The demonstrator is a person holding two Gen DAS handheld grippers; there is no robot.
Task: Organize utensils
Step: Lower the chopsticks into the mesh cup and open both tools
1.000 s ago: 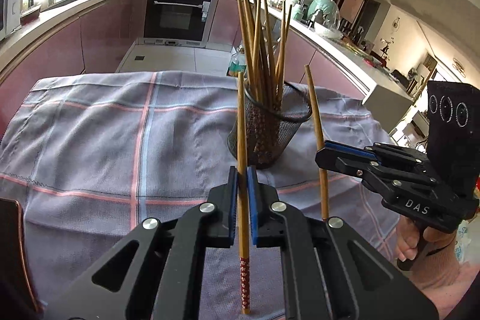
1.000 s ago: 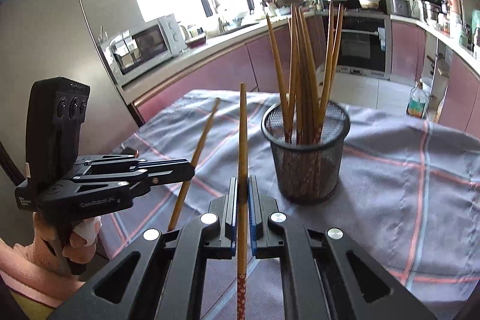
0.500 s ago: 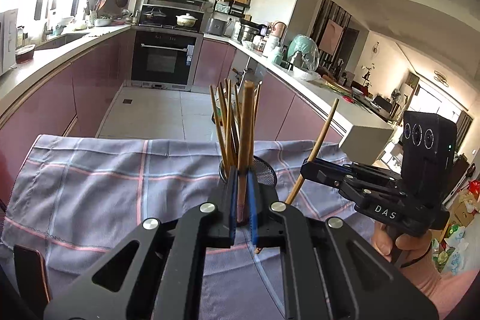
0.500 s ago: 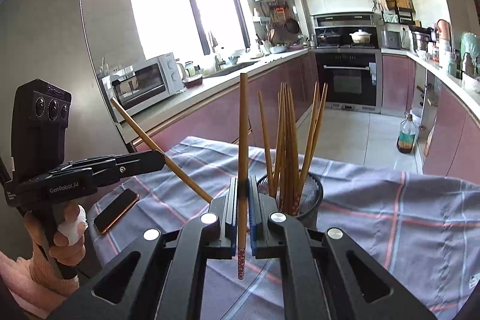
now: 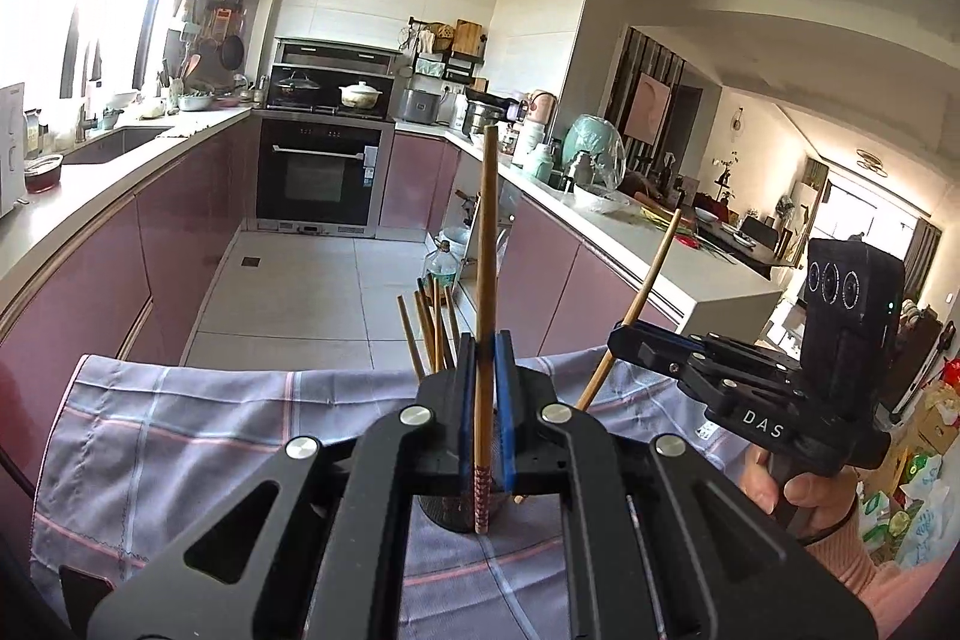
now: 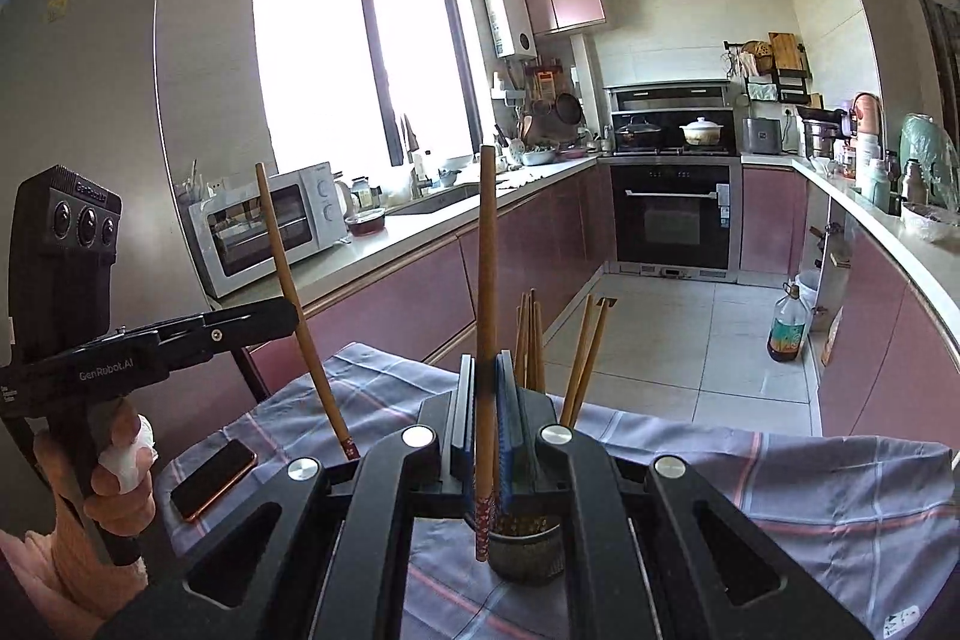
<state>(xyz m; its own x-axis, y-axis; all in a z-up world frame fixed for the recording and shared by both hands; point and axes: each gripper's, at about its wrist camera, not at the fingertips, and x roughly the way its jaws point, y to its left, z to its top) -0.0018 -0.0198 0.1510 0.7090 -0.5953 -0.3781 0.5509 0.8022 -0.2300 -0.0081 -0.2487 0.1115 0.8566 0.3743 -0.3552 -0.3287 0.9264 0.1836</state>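
My left gripper [image 5: 483, 347] is shut on a wooden chopstick [image 5: 486, 250] that stands upright, its red patterned end hanging below the pads. My right gripper [image 6: 485, 367] is shut on a second upright chopstick [image 6: 487, 268]. Each shows in the other's view: the right gripper [image 5: 621, 335] with its slanted chopstick [image 5: 648, 283], and the left gripper [image 6: 287, 317] with its chopstick [image 6: 282, 262]. Both are raised above the black mesh holder [image 6: 527, 556], which is largely hidden behind the jaws. Several chopsticks [image 6: 531, 334] stand in it.
A grey checked cloth [image 6: 780, 490] covers the table. A dark phone [image 6: 213, 478] lies on the cloth at its left edge. Beyond the table are pink kitchen cabinets, an oven [image 5: 321, 172] and tiled floor. A hand [image 5: 786, 490] grips the right tool.
Both grippers have risen with their chopsticks still clamped. The holder has dropped low in both views and now sits mostly behind the jaws; more of the kitchen shows.
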